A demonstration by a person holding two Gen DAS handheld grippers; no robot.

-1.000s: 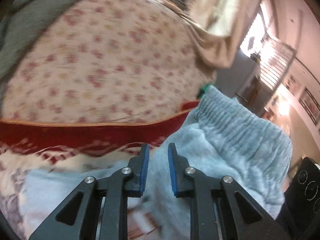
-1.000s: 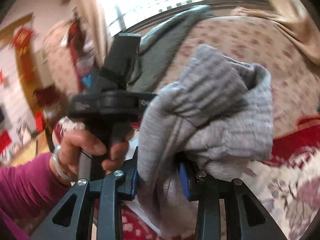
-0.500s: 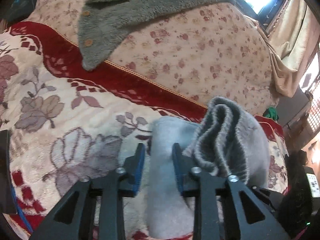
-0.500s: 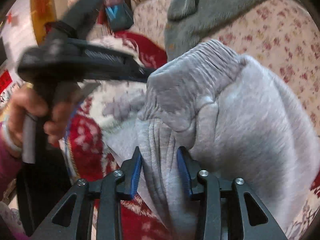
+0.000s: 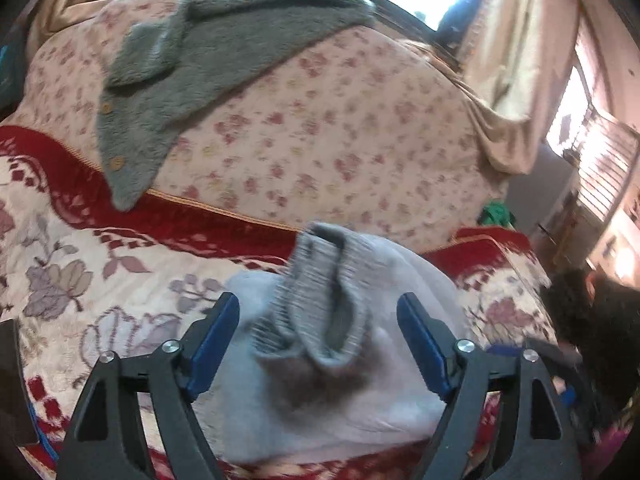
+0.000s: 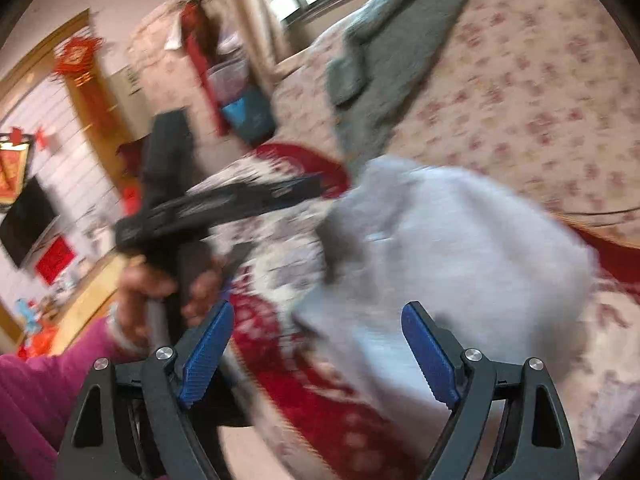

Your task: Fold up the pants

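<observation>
2 wrist views logged. Largest item: the floral quilt, a pale mound filling 12 o'clock in the left wrist view. Below it we see the red-and-cream blanket, spreading from 9 o'clock toward 3 o'clock. A grey fuzzy cardigan with buttons drapes over the quilt at about 11 o'clock, its tip reaching the blanket's red border.

The pants, light grey, lie bunched on the blanket at centre to 6 o'clock, the ribbed waistband curled on top. In the right wrist view the pants show as a blurred heap from centre toward 4 o'clock.

Left gripper: jaws have just been opening and stand wide apart; the waistband sits between the blue pads, touching neither. Right gripper: jaws have just been opening, also wide apart; the edge of the pants lies between them, and blur keeps us from judging contact at the 3 o'clock pad.

At 9 o'clock in the right wrist view, a hand in a magenta sleeve grips the left gripper's handle.
</observation>
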